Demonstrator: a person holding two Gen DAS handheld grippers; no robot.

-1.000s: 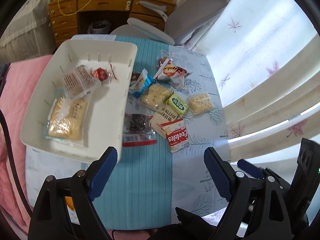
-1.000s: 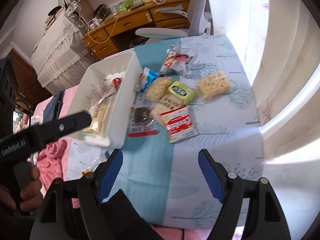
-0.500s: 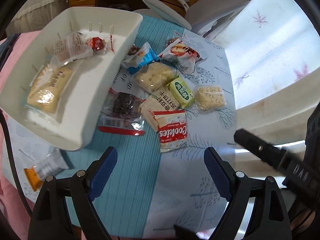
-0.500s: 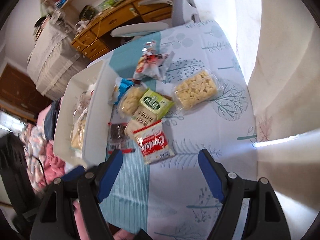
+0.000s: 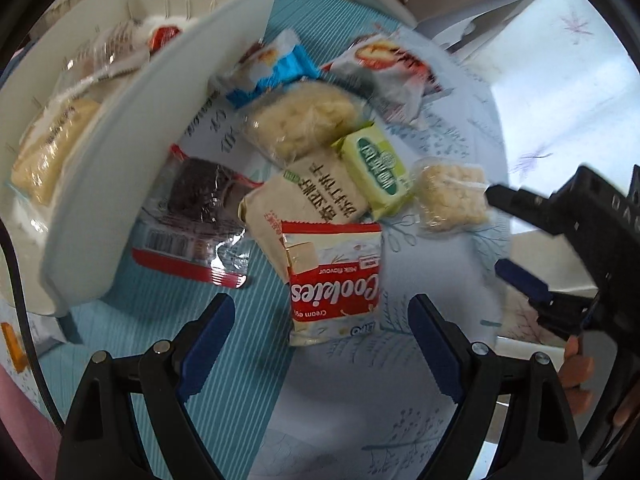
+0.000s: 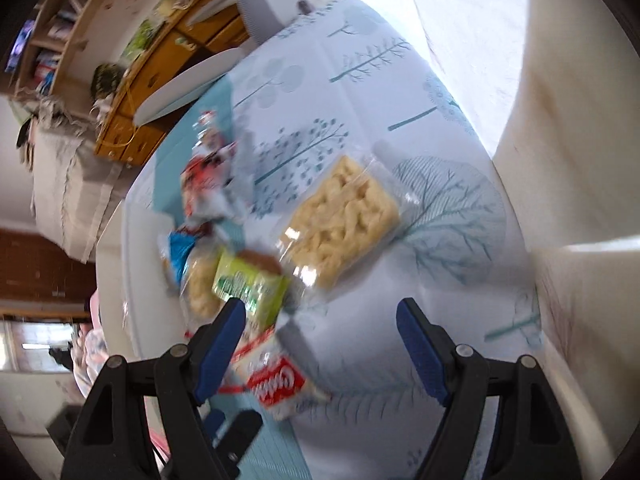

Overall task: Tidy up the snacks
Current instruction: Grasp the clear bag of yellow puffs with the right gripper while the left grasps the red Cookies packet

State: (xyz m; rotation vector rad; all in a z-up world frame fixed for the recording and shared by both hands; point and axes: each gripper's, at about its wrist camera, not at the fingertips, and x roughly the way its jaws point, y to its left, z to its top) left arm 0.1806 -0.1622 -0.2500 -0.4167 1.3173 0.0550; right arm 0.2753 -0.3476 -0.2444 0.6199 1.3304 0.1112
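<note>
Closing in on the loose snacks

Hovering over the pile just right of the white basket (image 5: 160, 128), both tools stand apart, holding nothing. The left tool (image 5: 320, 332) frames the red "Cookies" packet (image 5: 334, 280), marked "Cream" and "Milk flavour". The right tool (image 6: 320, 344) aims toward the clear-wrapped puffed bar (image 6: 344, 228), farthest from the basket. Next, I'd guess: drop, pinch one packet, carry it into the basket.

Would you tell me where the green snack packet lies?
In the left wrist view, the green packet lies mid-table, between the beige packet and the clear-wrapped rice cracker.
</note>
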